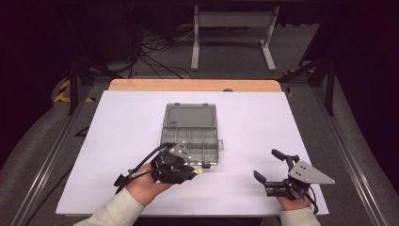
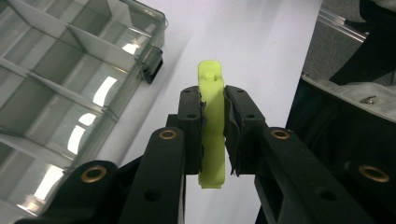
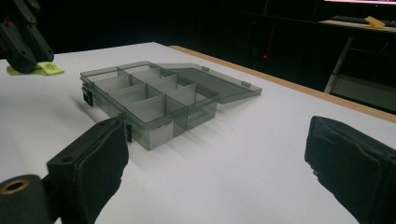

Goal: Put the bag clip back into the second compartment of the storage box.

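A small yellow-green plastic piece [image 2: 211, 126] is clamped between the jaws of the left gripper [image 1: 194, 171], just beside the open compartment box [image 1: 190, 136] – a carrying step, seemingly; next, placement into a compartment is judged likely – the right gripper [image 1: 267, 165] is held wide open, empty

I see the box [image 3: 154, 100] as smoky clear plastic, glossy, with glare on its dividers. My left gripper [image 2: 214, 114] pinches a matt lime plastic clip [image 2: 212, 130]; its arms are dull black with brass-looking rivets. The table [image 1: 117, 136] looks smooth matt white, edged in pale wood at the far end.
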`<action>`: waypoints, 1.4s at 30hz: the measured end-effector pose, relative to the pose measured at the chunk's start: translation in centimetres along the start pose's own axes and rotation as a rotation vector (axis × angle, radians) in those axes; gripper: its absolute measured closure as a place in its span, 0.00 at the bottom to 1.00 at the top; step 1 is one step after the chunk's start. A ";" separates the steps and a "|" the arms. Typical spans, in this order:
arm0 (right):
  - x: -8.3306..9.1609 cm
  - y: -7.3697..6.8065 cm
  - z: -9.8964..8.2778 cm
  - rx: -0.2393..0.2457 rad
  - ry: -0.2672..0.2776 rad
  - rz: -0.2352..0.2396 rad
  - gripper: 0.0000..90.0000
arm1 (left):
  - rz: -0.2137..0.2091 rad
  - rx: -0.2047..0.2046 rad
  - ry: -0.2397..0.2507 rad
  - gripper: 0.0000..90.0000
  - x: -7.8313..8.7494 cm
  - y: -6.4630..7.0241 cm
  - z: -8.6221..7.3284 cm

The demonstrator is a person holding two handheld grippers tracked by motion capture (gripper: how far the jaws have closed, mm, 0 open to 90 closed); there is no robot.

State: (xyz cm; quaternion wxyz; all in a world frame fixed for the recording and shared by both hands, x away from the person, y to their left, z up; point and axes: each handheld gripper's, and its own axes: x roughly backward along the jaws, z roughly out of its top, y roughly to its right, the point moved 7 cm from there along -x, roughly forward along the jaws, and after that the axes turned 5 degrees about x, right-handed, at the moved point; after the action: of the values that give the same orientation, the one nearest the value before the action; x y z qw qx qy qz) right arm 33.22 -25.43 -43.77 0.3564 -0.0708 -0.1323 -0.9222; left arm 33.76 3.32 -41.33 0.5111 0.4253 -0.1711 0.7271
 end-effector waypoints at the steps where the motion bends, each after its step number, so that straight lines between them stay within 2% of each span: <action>1: 0.0 0.0 0.0 0.000 0.000 0.000 0.08 | 0.000 0.000 0.000 0.86 0.0 0.0 0.0; 11: 0.0 0.0 0.0 -0.001 0.002 0.004 0.08 | 0.018 0.014 0.028 0.86 1.4 -1.2 1.1; 24: 0.0 0.0 0.0 -0.001 0.004 0.005 0.08 | 0.033 0.045 0.050 0.86 2.2 -3.0 2.1; 31: 0.0 0.0 0.0 -0.004 0.003 0.007 0.08 | 0.056 0.065 0.064 0.86 2.5 -4.2 2.6; 42: 0.0 0.0 0.0 -0.007 0.004 0.009 0.08 | 0.101 0.126 0.106 0.86 2.7 -6.5 3.6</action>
State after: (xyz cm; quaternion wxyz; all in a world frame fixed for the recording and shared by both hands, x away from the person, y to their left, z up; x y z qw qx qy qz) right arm 33.23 -25.40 -43.80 0.3608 -0.0709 -0.1282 -0.9211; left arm 40.82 5.19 -38.27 0.4543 0.4085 -0.1190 0.7827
